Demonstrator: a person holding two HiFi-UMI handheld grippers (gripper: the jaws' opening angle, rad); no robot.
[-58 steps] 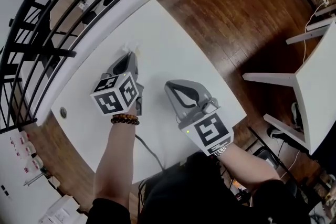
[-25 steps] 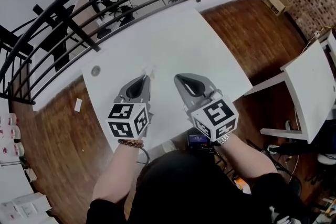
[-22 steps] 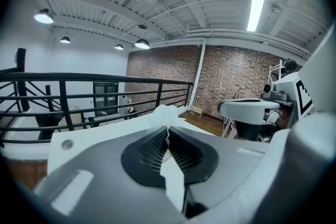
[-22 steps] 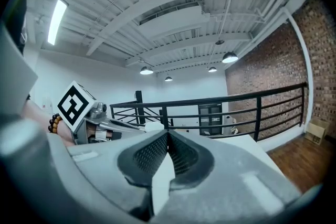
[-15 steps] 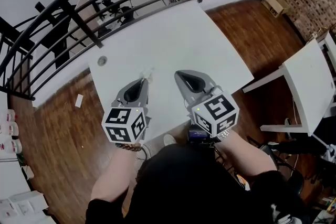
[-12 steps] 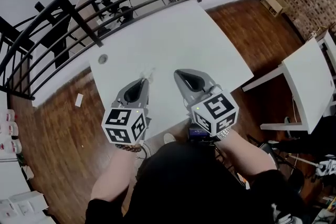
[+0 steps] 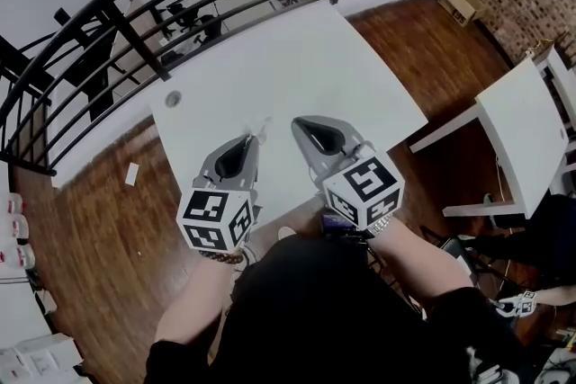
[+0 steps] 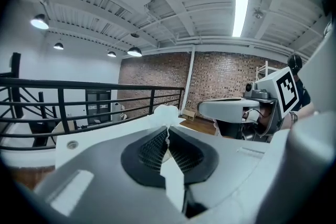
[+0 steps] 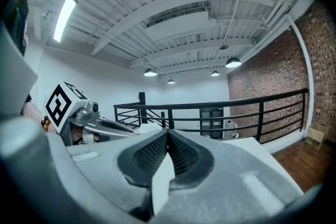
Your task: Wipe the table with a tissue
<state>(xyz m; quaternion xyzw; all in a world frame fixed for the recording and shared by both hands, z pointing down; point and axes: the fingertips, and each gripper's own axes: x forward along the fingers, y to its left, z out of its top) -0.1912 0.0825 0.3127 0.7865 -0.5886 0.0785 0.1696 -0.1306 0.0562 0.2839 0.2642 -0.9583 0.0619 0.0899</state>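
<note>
Tissue shows only as a small crumpled white tuft past the tips of my left gripper; the rest of it is buried between the jaws. In the head view it is a tiny white scrap against the white table, hard to pick out, and I cannot tell whether it touches the surface or hangs just above it. The near edge of the table is covered by both my grippers, their marker cubes and my arms, so I cannot see where it ends on my side.

The tuft sits at the very tip of my left gripper, over the near part of the table, about midway between the left and right edges. It is well apart from the far edge and from the round hole by the left corner. My right gripper is just beside it to the right, and the two tips are close but apart.

My left jaws are pinched down on the tissue, with a thin white strip of it running back between the ribbed pads. My right jaws are pressed together with nothing between them, pointing out over the table toward the black railing.
</note>
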